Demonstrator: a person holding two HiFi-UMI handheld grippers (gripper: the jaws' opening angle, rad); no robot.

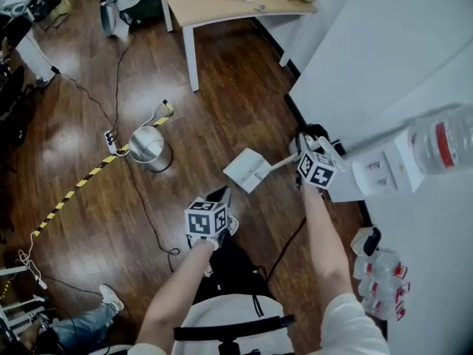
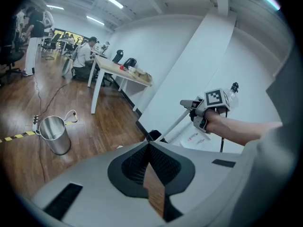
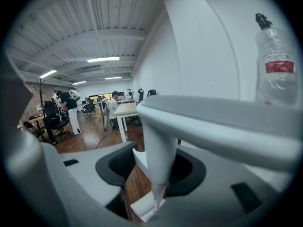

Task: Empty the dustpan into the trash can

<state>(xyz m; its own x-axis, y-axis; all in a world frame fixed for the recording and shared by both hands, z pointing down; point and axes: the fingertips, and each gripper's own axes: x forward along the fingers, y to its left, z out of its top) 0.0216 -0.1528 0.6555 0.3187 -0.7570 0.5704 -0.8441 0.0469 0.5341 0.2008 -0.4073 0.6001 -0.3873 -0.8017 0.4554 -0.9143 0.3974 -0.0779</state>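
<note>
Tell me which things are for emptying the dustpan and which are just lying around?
For the job:
dustpan, held by the right gripper
trash can

Just lying about:
water bottle
table
power strip
striped floor tape

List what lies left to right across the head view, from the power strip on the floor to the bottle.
power strip → trash can → dustpan → right hand-held gripper → water bottle
</note>
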